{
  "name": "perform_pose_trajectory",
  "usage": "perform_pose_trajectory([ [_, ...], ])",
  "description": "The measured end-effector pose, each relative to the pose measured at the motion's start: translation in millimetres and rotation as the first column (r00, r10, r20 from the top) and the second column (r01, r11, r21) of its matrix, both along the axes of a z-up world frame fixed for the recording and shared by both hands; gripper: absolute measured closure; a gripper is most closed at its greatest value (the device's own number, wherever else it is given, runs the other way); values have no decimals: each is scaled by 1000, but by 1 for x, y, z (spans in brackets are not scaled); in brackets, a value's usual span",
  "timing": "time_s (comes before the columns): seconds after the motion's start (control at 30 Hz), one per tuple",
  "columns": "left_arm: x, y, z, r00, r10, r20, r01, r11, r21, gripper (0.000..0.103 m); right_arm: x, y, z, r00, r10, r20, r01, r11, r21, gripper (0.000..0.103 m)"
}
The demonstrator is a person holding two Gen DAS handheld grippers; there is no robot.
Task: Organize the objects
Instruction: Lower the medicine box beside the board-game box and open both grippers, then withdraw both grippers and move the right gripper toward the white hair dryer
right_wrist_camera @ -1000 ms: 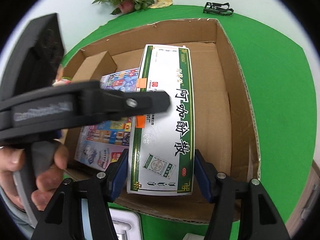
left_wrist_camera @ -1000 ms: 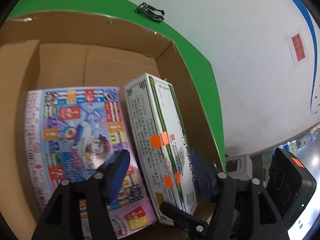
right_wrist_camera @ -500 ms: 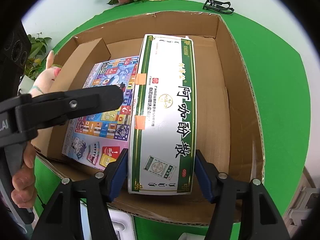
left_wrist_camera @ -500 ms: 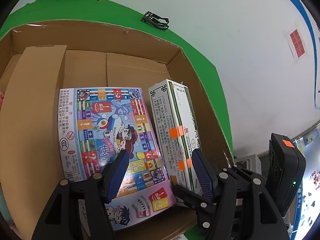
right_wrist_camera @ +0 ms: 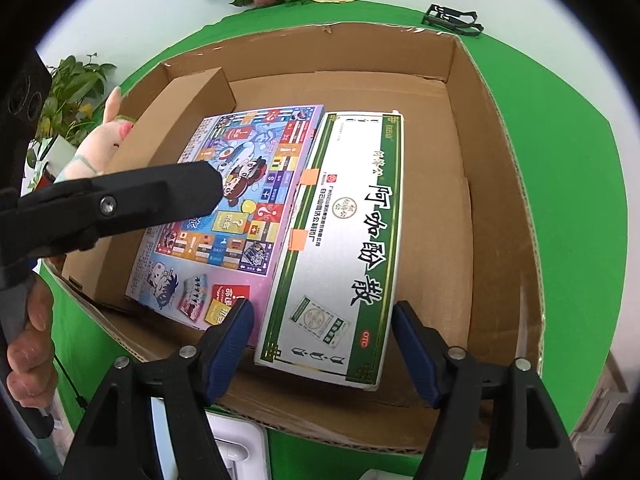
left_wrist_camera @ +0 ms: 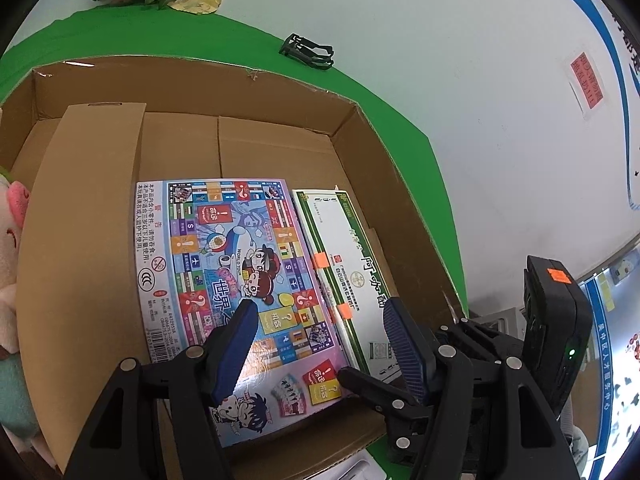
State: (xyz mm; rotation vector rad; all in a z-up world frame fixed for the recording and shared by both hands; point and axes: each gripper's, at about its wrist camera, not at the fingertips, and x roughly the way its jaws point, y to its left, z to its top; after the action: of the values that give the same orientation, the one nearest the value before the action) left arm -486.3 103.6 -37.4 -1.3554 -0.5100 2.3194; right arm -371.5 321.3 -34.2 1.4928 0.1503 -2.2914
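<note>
1. Far left, outside the carton: a pink plush toy (left_wrist_camera: 10, 240) is sitting against the cardboard box (right_wrist_camera: 500, 128)'s left wall; potted plants (right_wrist_camera: 72, 96) are standing behind it.
2. Left gripper (left_wrist_camera: 316, 344) is hovering over the box's near-left area, jaws spread wide, gripping nothing. The person's hand (right_wrist_camera: 28, 344) is holding its handle in the right wrist view, and one of its black fingers (right_wrist_camera: 132, 200) is crossing over the game box.
3. A plain brown carton (left_wrist_camera: 84, 248) is lying along the box's left wall.
4. The colourful board-game box (left_wrist_camera: 236, 280) is lying flat on the box floor, just right of the brown carton.
5. The white-and-green medicine box (right_wrist_camera: 352, 248) is lying flat, touching the game box's right edge, with two orange tape tabs (right_wrist_camera: 310, 178) on the edge facing it. Bare cardboard floor is showing between it and the right wall.
6. Right gripper (right_wrist_camera: 320, 344) is sitting at the near rim, jaws wide apart, blue pads (right_wrist_camera: 234, 336) flanking the medicine box's near end; whether they are touching it, I cannot tell. It is not clamping anything.
7. The box is resting on a green mat (right_wrist_camera: 572, 160). A black clip (right_wrist_camera: 452, 18) is lying on the mat past the far-right corner.
8. Far right, left wrist view: a red notice (left_wrist_camera: 588, 86) is hanging on the white wall.
</note>
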Motion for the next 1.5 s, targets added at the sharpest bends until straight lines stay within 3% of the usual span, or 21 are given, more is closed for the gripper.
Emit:
perform_pose_trajectory([
  [0.13,3,1,3,999,4,-39,-5,999,-33,40,6,1,6,999,-7,-32,6,1000,-26,26],
  [0.23,36,-10,22,986,54,-158,-68,994,-86,40,18,2,16,993,-25,-116,24,1000,-7,14],
  [0.3,61,-13,44,954,80,-288,-123,984,-132,34,32,5,26,981,-42,-192,44,999,6,0],
  [0.33,71,-14,51,940,86,-330,-141,979,-145,30,39,6,30,974,-51,-221,53,999,5,1],
  [0.4,101,-16,71,890,103,-445,-200,963,-178,12,55,11,40,956,-70,-286,77,997,11,1],
  [0.47,124,-14,84,845,109,-523,-251,946,-208,1,74,15,49,928,-89,-361,104,994,22,1],
  [0.57,162,-12,98,802,99,-590,-275,937,-216,0,97,22,59,902,-115,-416,121,993,-12,1],
  [0.67,183,-5,104,803,91,-589,-266,939,-219,0,110,27,60,901,-127,-415,116,992,-53,1],
  [0.93,195,8,104,807,91,-583,-259,943,-211,0,120,28,65,918,-103,-382,69,992,-101,1],
  [1.13,174,-3,85,829,130,-544,-301,924,-238,0,74,13,66,950,-37,-309,-7,990,-138,1],
  [1.2,167,-7,76,833,141,-536,-321,911,-259,0,46,3,60,957,-23,-288,-2,996,-85,1],
  [1.4,154,-23,54,856,151,-495,-310,916,-256,0,-7,-19,15,987,1,-160,14,996,93,1],
  [1.5,151,-31,49,858,163,-486,-309,921,-238,0,-13,-15,2,994,-39,-100,47,996,76,1],
])
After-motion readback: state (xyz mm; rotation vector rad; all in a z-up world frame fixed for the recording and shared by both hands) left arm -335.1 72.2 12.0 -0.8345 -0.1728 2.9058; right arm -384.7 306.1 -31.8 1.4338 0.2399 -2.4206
